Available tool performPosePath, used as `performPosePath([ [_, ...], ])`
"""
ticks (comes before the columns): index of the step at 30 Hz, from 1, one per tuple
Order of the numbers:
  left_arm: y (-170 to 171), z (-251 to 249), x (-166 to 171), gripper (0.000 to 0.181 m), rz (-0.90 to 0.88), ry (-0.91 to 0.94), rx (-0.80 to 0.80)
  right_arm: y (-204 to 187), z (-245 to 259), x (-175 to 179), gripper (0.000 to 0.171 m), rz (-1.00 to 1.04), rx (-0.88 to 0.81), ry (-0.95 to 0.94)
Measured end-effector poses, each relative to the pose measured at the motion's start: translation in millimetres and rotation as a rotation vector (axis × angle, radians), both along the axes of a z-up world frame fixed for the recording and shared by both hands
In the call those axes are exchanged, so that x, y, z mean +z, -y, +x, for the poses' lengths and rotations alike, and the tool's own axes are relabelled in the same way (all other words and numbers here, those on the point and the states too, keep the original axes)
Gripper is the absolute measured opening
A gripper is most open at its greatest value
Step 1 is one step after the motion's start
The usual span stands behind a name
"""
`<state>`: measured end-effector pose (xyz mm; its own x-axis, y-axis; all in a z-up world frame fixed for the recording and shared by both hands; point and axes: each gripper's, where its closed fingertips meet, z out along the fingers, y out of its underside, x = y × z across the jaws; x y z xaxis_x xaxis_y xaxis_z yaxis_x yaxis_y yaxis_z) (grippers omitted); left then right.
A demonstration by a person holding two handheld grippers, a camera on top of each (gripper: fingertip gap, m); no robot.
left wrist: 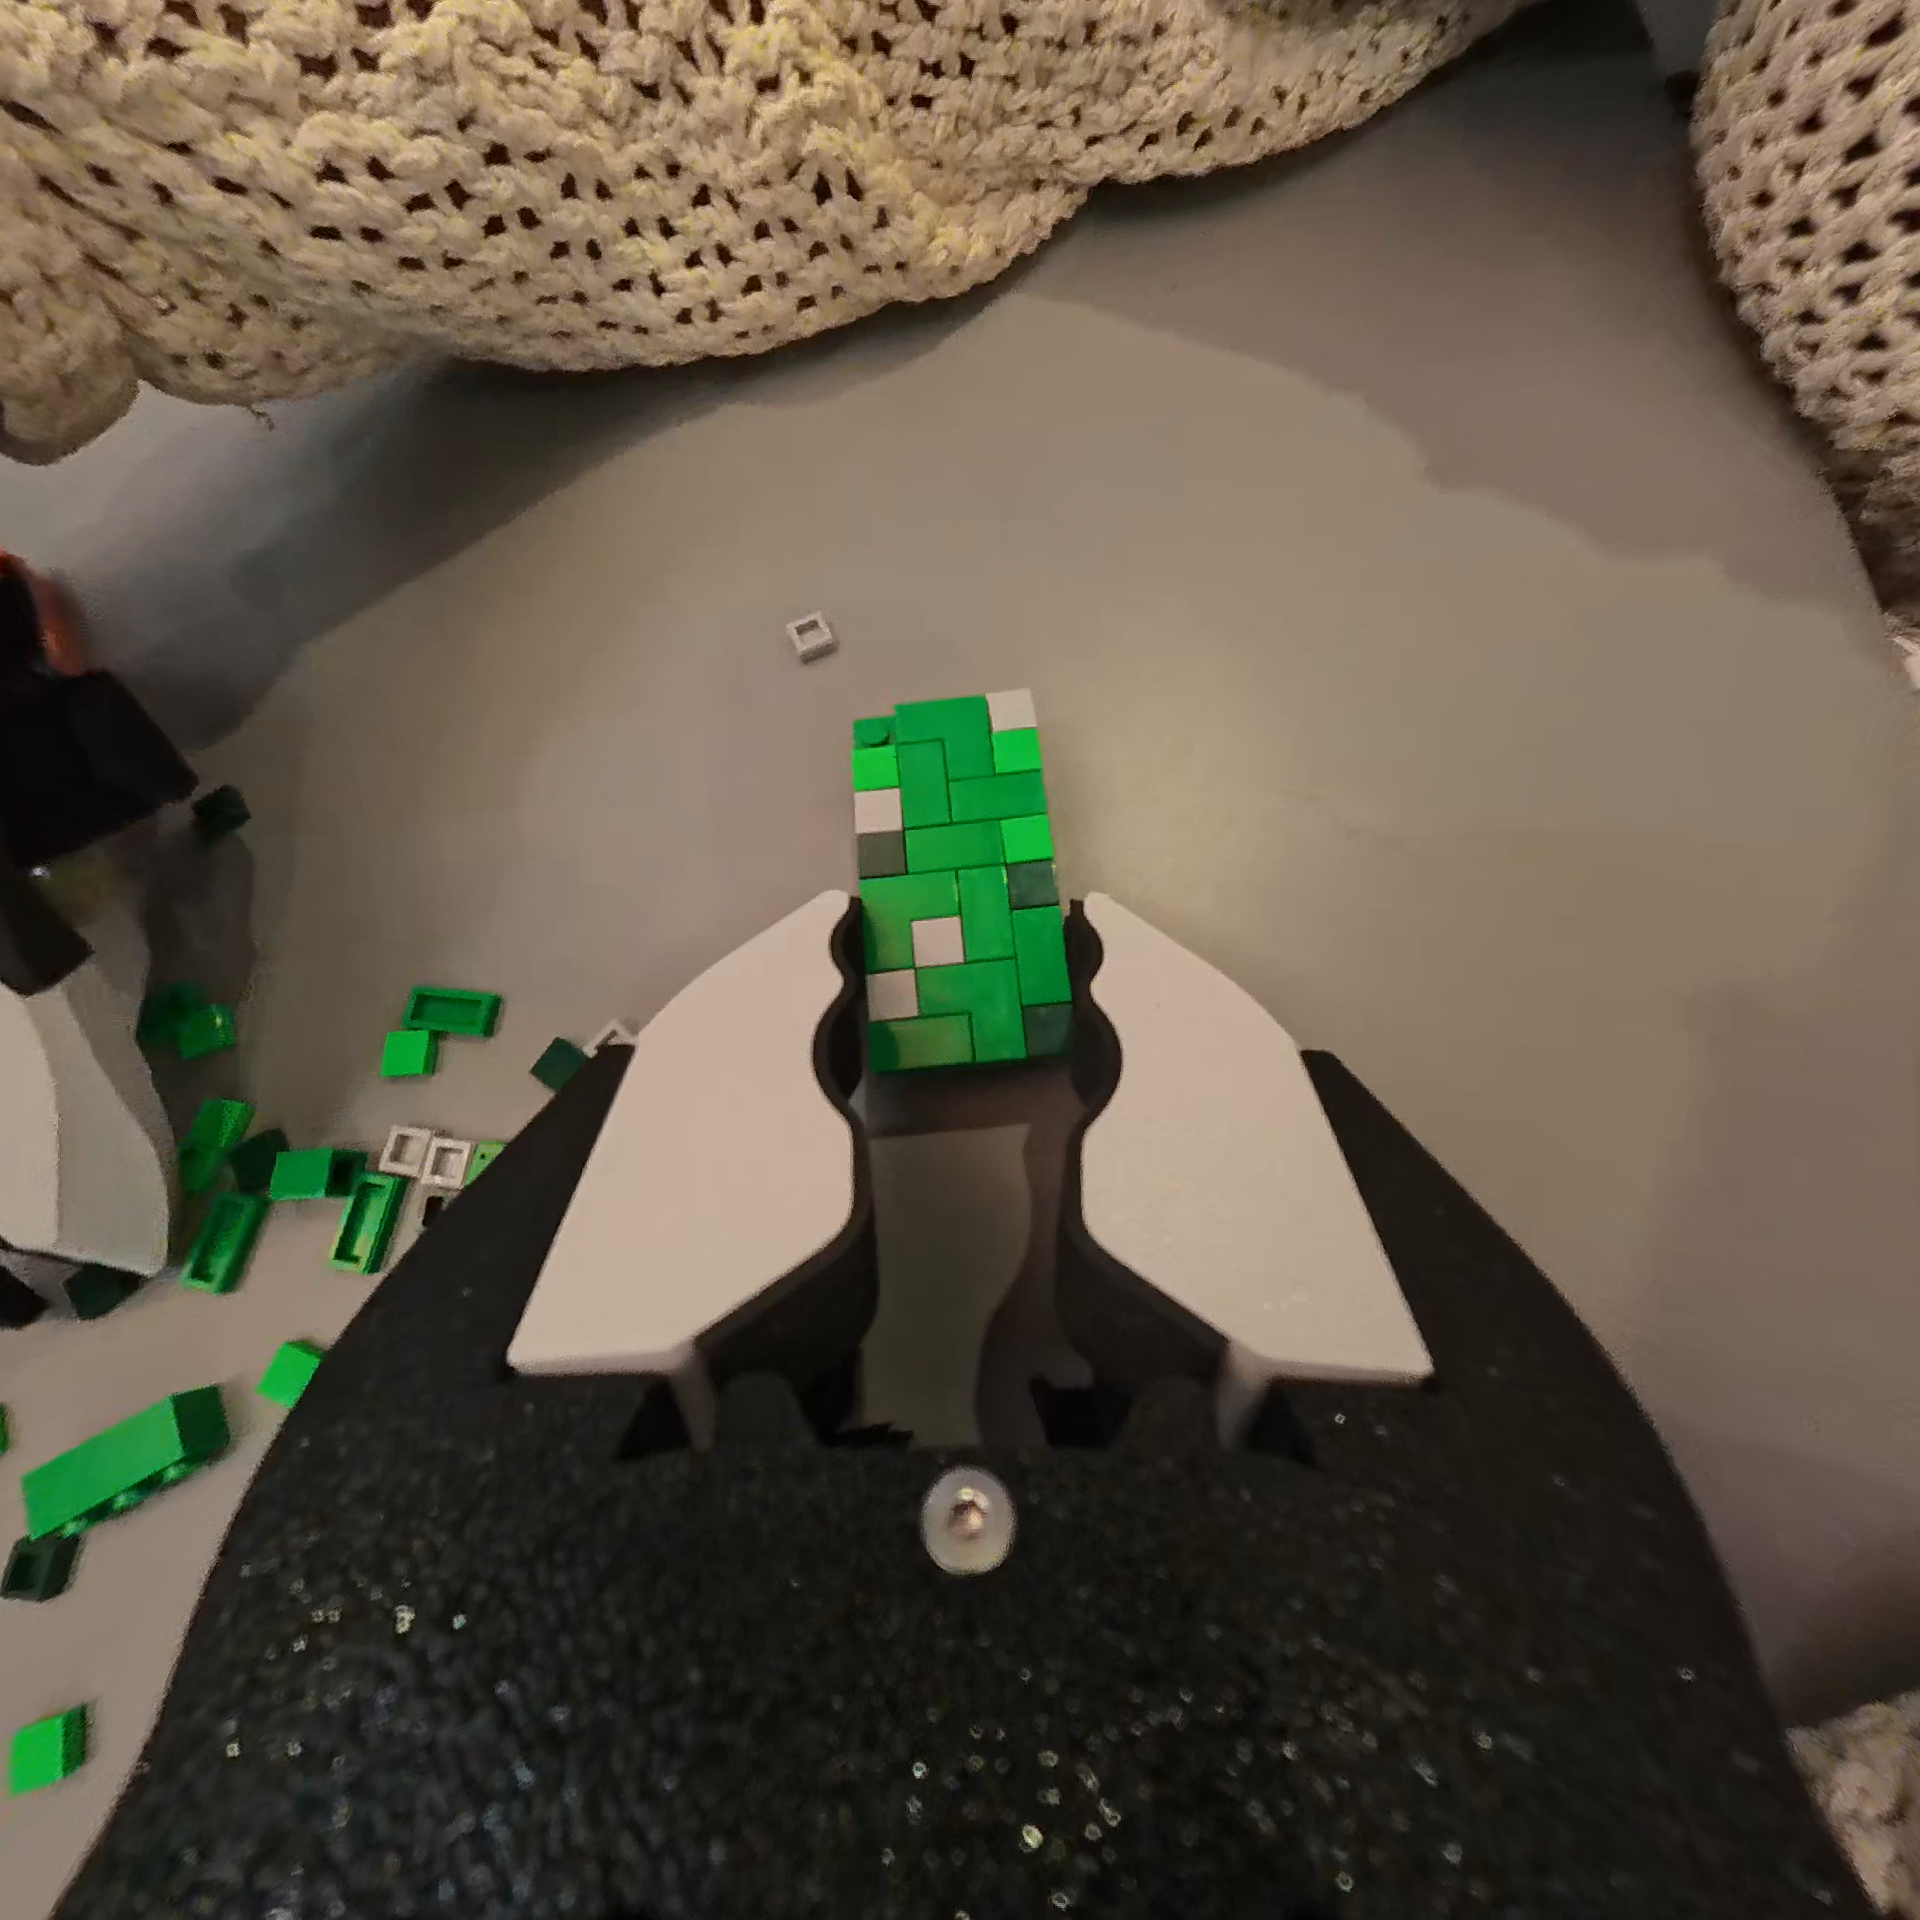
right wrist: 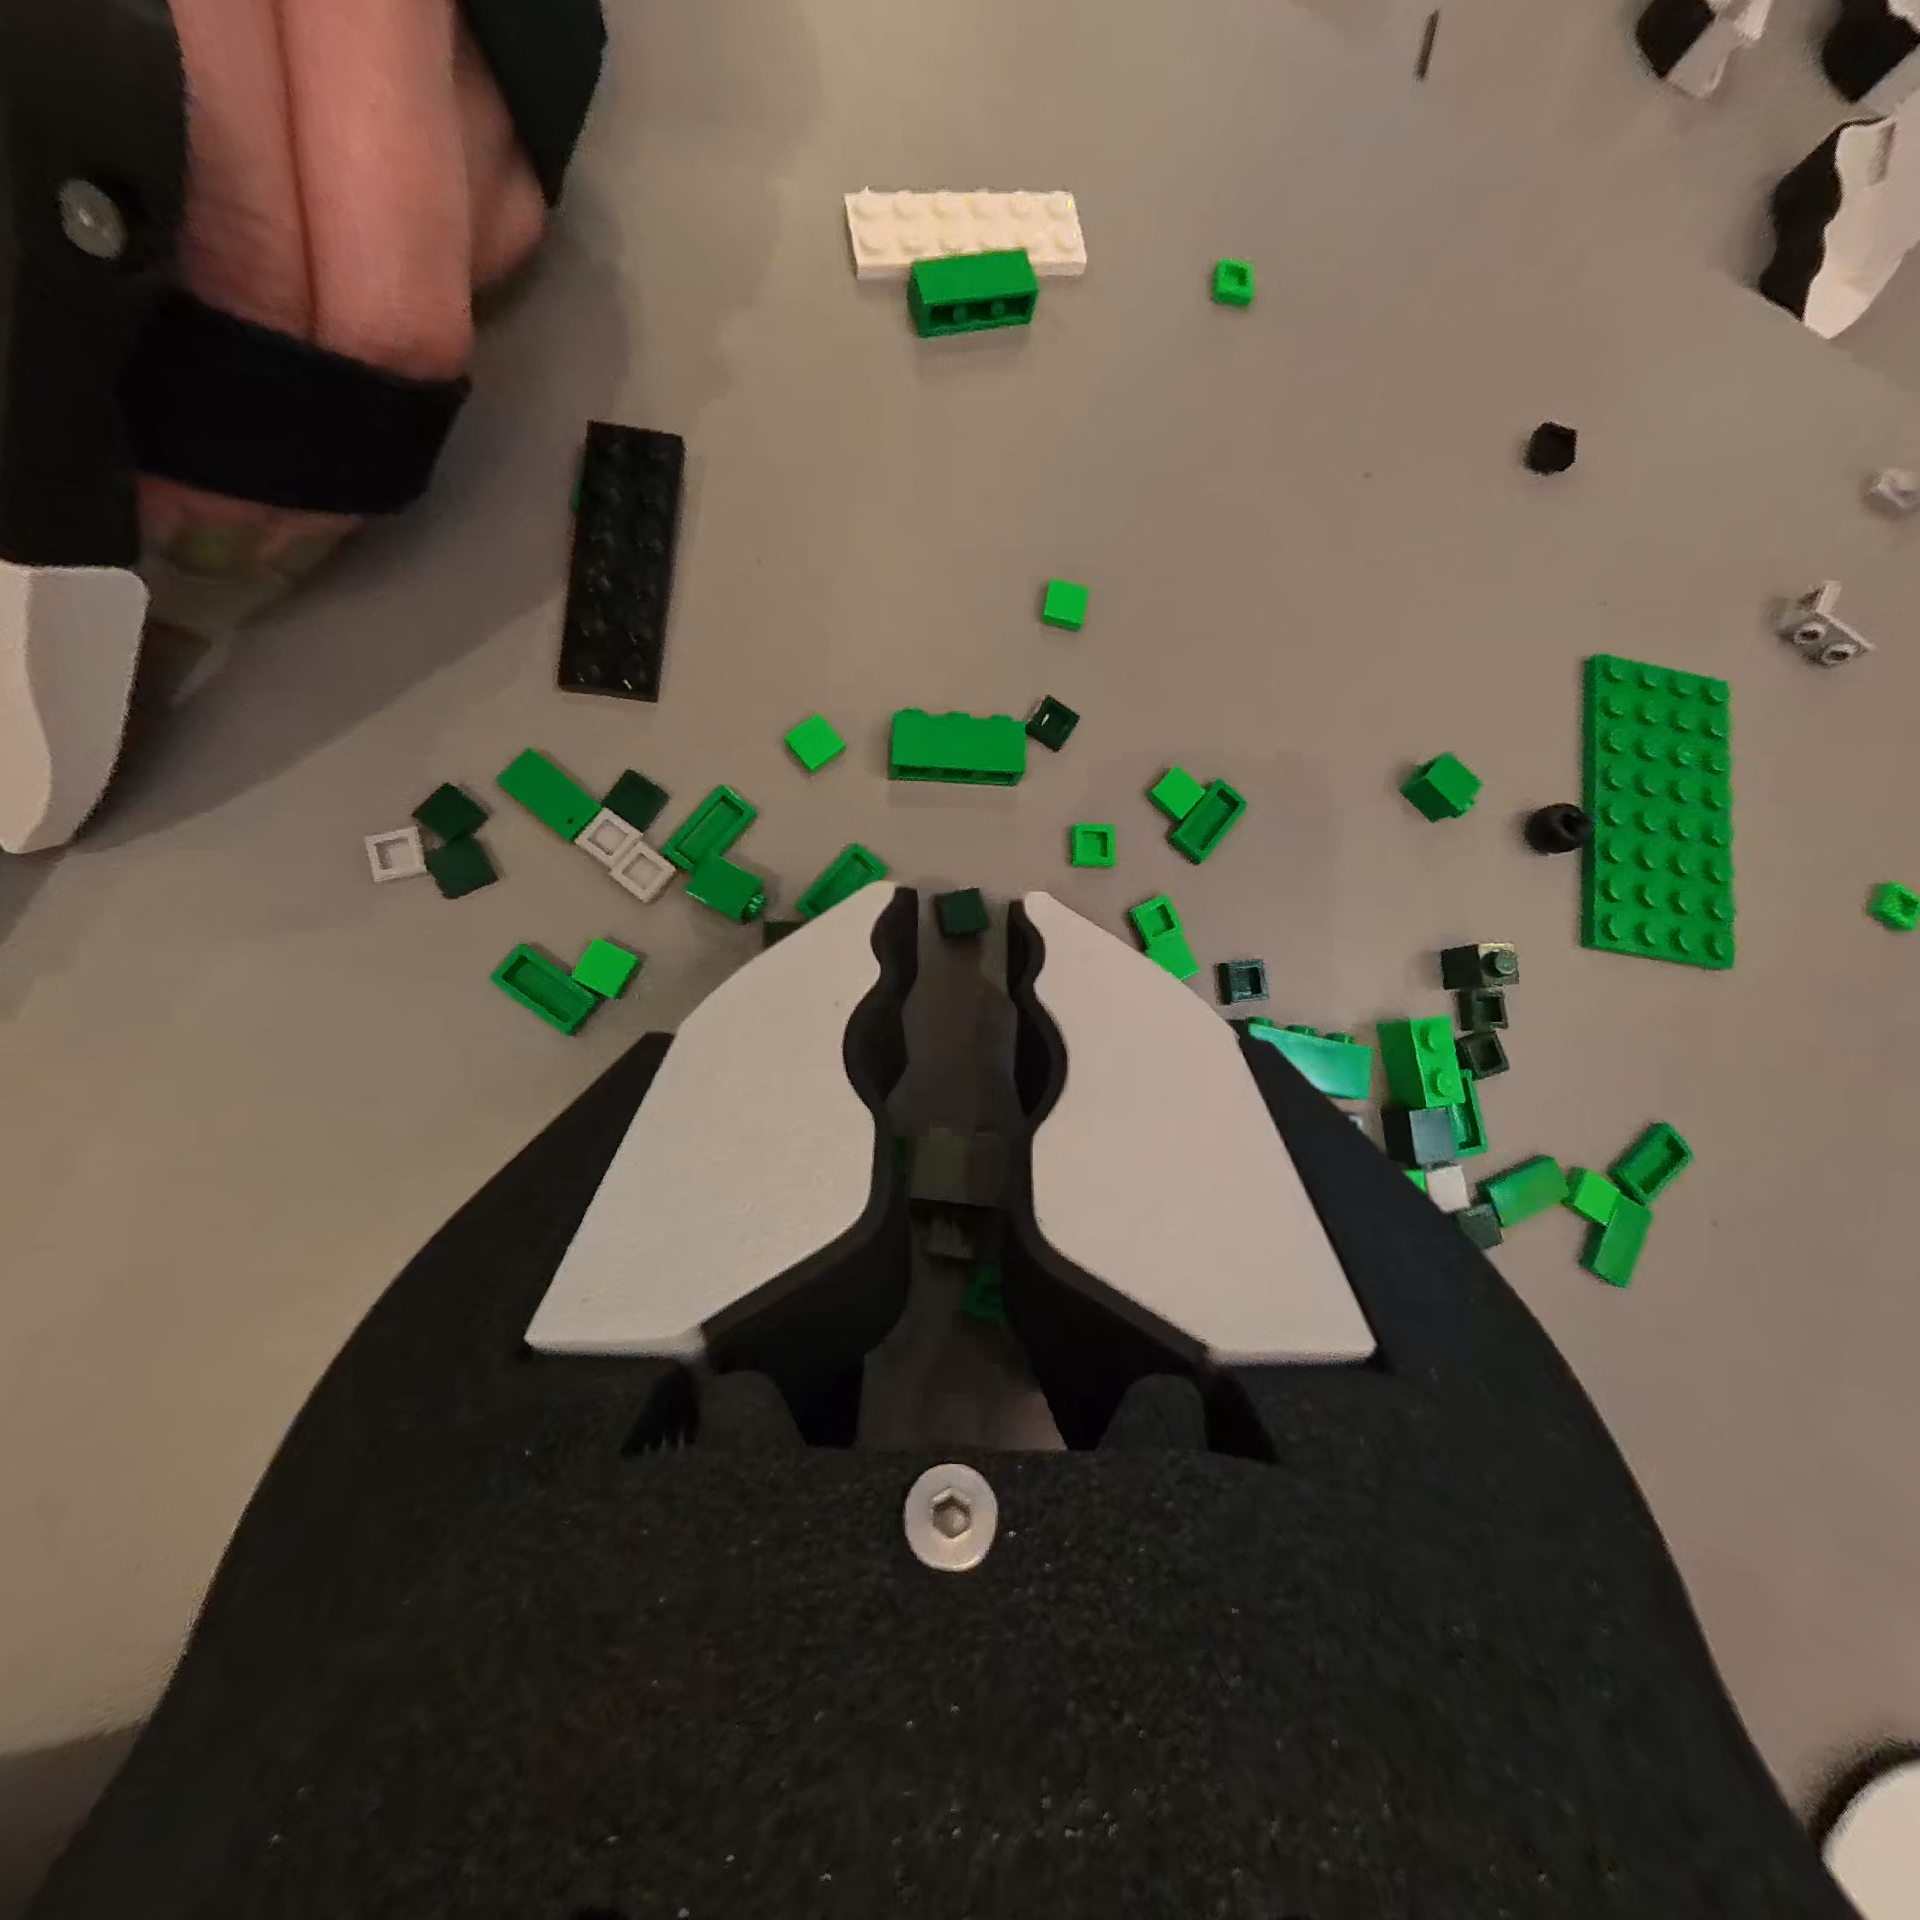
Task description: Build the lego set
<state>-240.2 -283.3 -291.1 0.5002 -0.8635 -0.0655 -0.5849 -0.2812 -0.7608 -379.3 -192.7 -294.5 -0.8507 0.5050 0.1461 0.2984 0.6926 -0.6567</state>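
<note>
My left gripper point(left wrist: 964, 920) is shut on the near end of a long panel tiled in green, dark green and grey point(left wrist: 956, 831), held just above the grey table point(left wrist: 1351, 779). One stud at its far left corner is bare. My right gripper point(right wrist: 963, 902) is narrowly open low over the loose pieces. A small dark green tile point(right wrist: 958, 914) lies between its fingertips, and I cannot tell whether they touch it. Green, dark green and grey tiles point(right wrist: 623, 831) lie scattered around it.
A white plate point(right wrist: 966, 223), a black plate point(right wrist: 621, 561) and a large green plate point(right wrist: 1659, 810) lie on the table. Green bricks point(right wrist: 956, 746) lie among the tiles. A crocheted blanket point(left wrist: 623, 187) borders the far side. A person's hand point(right wrist: 343, 208) holds the left gripper.
</note>
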Motion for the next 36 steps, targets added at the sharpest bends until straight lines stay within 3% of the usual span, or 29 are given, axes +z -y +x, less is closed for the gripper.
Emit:
performPosePath([
  [10,0.7,-1.6,-1.1,0.036,-0.010,0.004,-0.008,-1.5,0.3,-1.1,0.008,-0.024,0.032,0.045],
  [14,0.0,-2.8,-1.1,0.036,-0.007,0.004,-0.004,-3.4,-1.4,-0.1,0.008,0.009,0.022,0.001],
  [17,-8.9,-6.5,6.1,0.036,0.061,0.022,0.042,-2.7,6.8,21.5,0.007,-0.023,-0.048,-0.086],
  [23,-37.5,-11.2,22.7,0.036,0.252,0.015,0.201,9.7,74.1,68.5,0.007,-0.066,-0.185,-0.316],
  [29,-47.1,11.1,27.7,0.036,0.366,-0.015,0.225,19.3,145.1,51.5,0.007,0.056,-0.194,-0.249],
  [36,-47.9,14.7,33.5,0.036,0.437,-0.023,0.224,20.8,165.4,66.3,0.007,0.137,-0.188,-0.205],
])
